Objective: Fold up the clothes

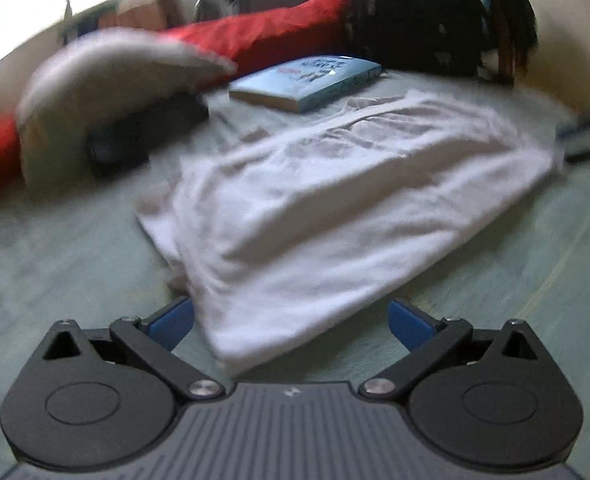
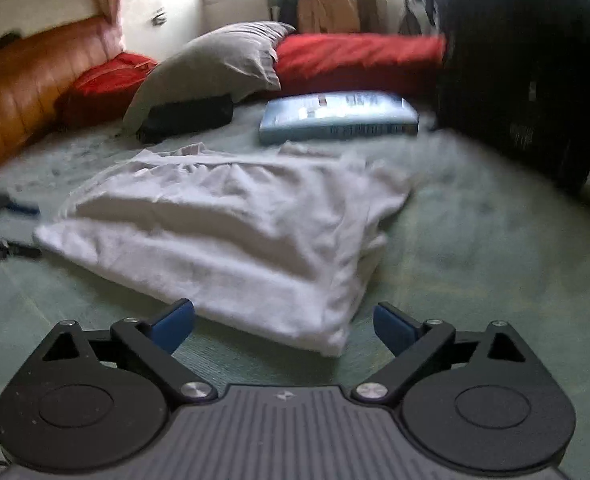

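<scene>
A white garment [image 1: 335,208] lies partly folded on the pale green bedsheet [image 1: 55,264]. In the left wrist view its near corner reaches down between the blue fingertips of my left gripper [image 1: 291,326], which stands open; whether the pads touch the cloth is unclear. In the right wrist view the same white garment [image 2: 231,232] lies in front, its near right corner just ahead of my right gripper [image 2: 283,326], which is open with only bedsheet [image 2: 475,280] between its fingers. The other gripper shows as a blurred dark and blue shape at the frame edge in each view.
A light blue book [image 1: 307,80] [image 2: 335,116] lies beyond the garment. A grey pillow [image 2: 215,60] rests over a black pouch [image 2: 187,116], with a red bolster [image 2: 355,60] behind. An orange headboard [image 2: 19,88] stands left, dark hanging clothes [image 2: 523,60] right.
</scene>
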